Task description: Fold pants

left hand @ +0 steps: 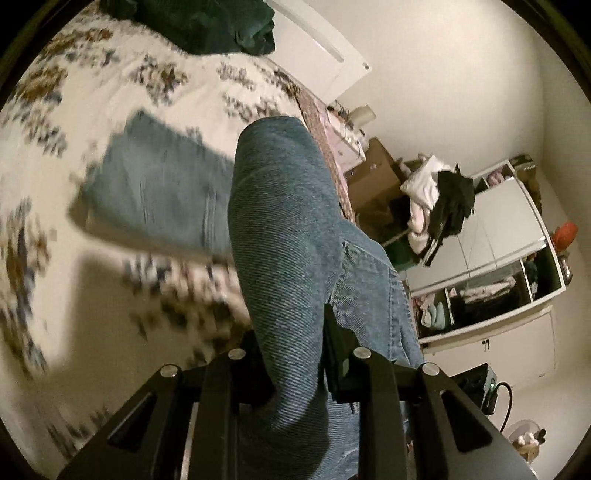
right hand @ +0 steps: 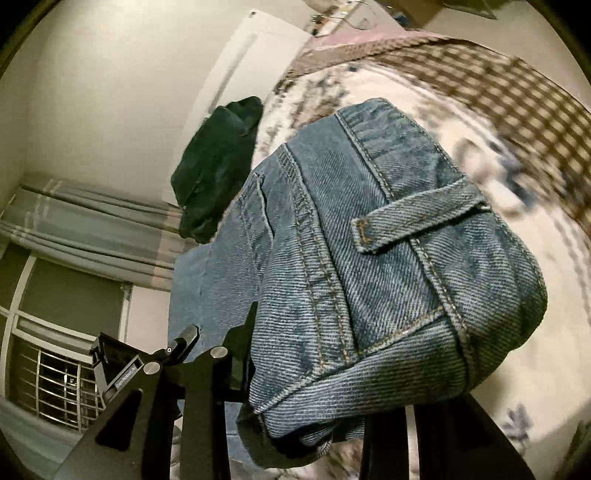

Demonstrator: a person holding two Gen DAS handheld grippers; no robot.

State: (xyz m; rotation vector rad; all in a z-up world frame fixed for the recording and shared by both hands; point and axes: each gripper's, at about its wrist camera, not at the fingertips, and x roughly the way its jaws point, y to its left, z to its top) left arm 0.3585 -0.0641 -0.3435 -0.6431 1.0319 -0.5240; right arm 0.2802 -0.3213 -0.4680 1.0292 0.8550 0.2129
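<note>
- Left gripper (left hand: 295, 354): its jaws are narrow and clamped on a thick fold of the jeans (left hand: 284, 229), which rise from 6 o'clock to the middle of the left wrist view.
- Right gripper (right hand: 314, 384): also pinched on denim, at the waistband, with a belt loop (right hand: 413, 225) showing near centre in the right wrist view.
- Both grips look bulky, so I'd keep them firm and level with each other, or the cloth may slip or twist.
- The rest of the jeans trails toward 9 o'clock over the bed (left hand: 110, 92), blurred.
- To fold well, carry the held edge across and lay it on the trailing legs, seams lined up.
- A dark garment (left hand: 207, 22) lies far off at 12 o'clock; steer clear of it.
</note>
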